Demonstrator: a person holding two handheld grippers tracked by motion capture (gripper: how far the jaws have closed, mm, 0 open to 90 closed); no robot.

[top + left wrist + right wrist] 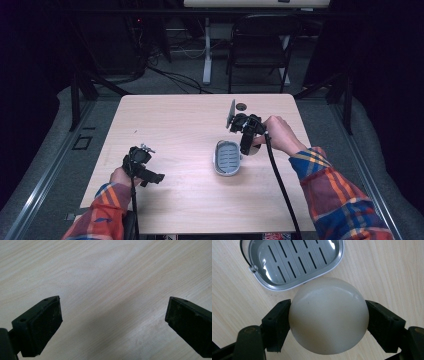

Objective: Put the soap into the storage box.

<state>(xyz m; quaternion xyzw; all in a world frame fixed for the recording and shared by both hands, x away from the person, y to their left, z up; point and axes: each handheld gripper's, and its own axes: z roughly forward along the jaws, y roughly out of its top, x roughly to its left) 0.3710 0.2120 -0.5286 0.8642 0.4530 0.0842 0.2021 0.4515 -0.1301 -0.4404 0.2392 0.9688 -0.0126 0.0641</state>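
Clamped between the right gripper's (328, 320) fingers (278, 323), a cream ball (328, 315) hangs just beside the grey tray (259, 272), while the left gripper's (112, 320) fingers gape empty over the worktop (105, 272).

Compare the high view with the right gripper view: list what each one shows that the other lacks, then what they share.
High view alone: the left claw resting low on the table, both plaid sleeves, a black chair and cables on the floor behind.
Right gripper view alone: a round cream soap bar pinched between the right claw's pads, and the slots in the dish floor.
Both: the grey soap dish on the wooden table, empty, with the right claw beside it.
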